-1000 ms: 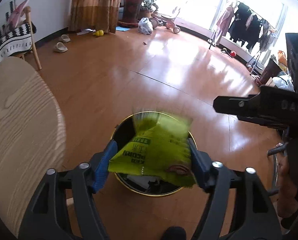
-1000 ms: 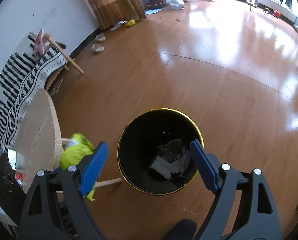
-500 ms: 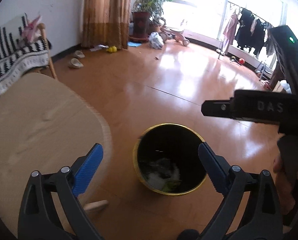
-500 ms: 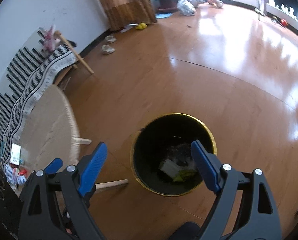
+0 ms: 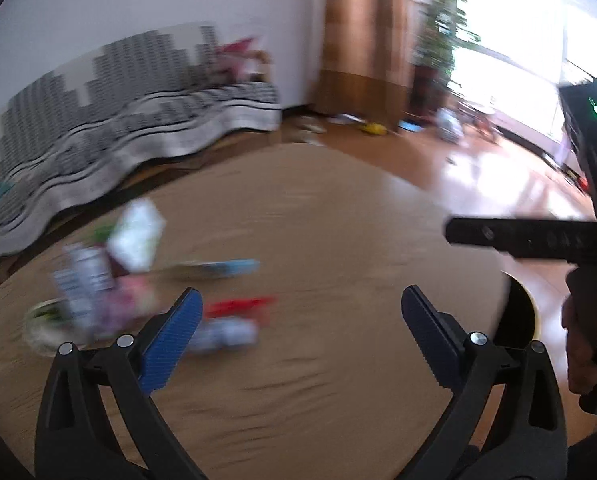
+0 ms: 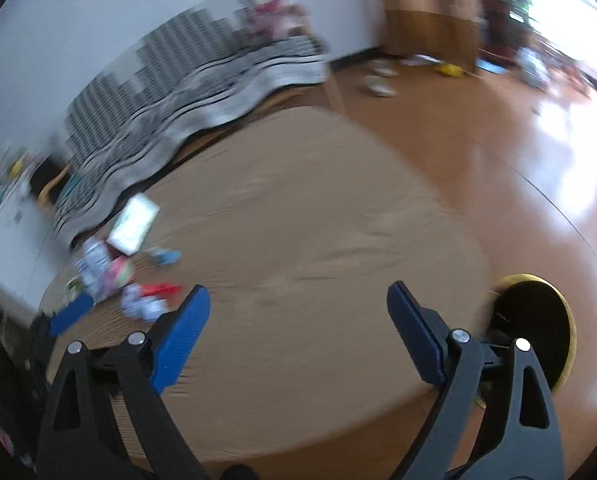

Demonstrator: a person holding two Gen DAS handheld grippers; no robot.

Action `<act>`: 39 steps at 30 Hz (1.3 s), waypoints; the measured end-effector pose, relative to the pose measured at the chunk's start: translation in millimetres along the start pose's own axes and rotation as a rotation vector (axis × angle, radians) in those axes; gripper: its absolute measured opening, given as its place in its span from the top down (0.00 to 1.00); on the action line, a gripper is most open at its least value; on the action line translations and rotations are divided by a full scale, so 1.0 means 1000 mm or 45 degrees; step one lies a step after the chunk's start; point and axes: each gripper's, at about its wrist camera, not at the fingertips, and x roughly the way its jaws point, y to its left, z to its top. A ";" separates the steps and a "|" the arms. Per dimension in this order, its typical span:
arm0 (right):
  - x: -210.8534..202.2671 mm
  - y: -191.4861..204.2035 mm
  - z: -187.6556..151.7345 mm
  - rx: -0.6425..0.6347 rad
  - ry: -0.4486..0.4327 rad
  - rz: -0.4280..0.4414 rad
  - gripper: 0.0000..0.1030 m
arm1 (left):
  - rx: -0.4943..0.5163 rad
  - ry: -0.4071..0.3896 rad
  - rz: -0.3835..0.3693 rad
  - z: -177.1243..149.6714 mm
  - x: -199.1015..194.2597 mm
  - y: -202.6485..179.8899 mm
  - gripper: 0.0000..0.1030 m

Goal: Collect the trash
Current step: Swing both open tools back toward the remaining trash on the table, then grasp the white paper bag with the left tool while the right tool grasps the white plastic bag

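Both views are motion-blurred. A heap of trash lies at the left of the round wooden table [image 5: 338, 220]: a white-green packet [image 5: 136, 236], a blue wrapper [image 5: 218, 268], a red wrapper [image 5: 238, 306] and a crumpled white one [image 5: 222, 332]. My left gripper [image 5: 298, 294] hovers open and empty just right of the heap. My right gripper [image 6: 297, 289] is over the table's bare middle [image 6: 298, 220]; its jaws are opening a little wider with nothing between them. The black gold-rimmed bin [image 6: 538, 320] stands on the floor at the table's right edge. The red wrapper [image 6: 162, 290] lies left of the right gripper.
A black-and-white striped blanket [image 5: 138, 120] drapes over furniture behind the table. A brown curtain [image 5: 362, 40] and a plant stand at the back. Slippers [image 6: 378, 80] and small items lie on the glossy wood floor [image 6: 538, 160]. A hand [image 5: 582, 344] holds the right gripper.
The green bag left my left gripper and fell into the bin. Both grippers then swung left and up from the bin to over the table.
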 end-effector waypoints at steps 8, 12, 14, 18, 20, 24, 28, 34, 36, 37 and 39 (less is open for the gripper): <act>0.060 0.139 -0.008 -0.282 0.084 0.176 0.16 | -0.264 0.032 0.280 -0.045 -0.025 0.183 0.06; 0.082 0.175 -0.014 -0.364 0.123 0.202 0.16 | -0.358 0.066 0.315 -0.060 -0.023 0.231 0.06; 0.092 0.187 -0.016 -0.388 0.140 0.203 0.16 | -0.384 0.077 0.309 -0.063 -0.016 0.244 0.06; 0.105 0.193 -0.017 -0.403 0.161 0.215 0.16 | -0.409 0.102 0.324 -0.065 0.007 0.262 0.06; 0.112 0.198 -0.015 -0.408 0.168 0.219 0.16 | -0.430 0.115 0.310 -0.063 0.023 0.270 0.06; 0.122 0.206 -0.011 -0.413 0.173 0.246 0.16 | -0.477 0.124 0.273 -0.065 0.042 0.280 0.13; 0.135 0.226 -0.001 -0.408 0.175 0.300 0.16 | -0.445 0.123 0.201 -0.061 0.039 0.275 0.49; 0.167 0.262 0.009 -0.377 0.219 0.365 0.16 | -0.452 0.142 0.220 -0.064 0.007 0.277 0.51; 0.175 0.274 0.006 -0.386 0.230 0.373 0.16 | -0.445 0.150 0.232 -0.069 -0.004 0.280 0.51; 0.181 0.283 0.005 -0.395 0.236 0.376 0.16 | -0.450 0.159 0.235 -0.074 -0.011 0.283 0.51; 0.188 0.297 0.003 -0.431 0.226 0.348 0.16 | -0.461 0.165 0.253 -0.081 -0.019 0.289 0.51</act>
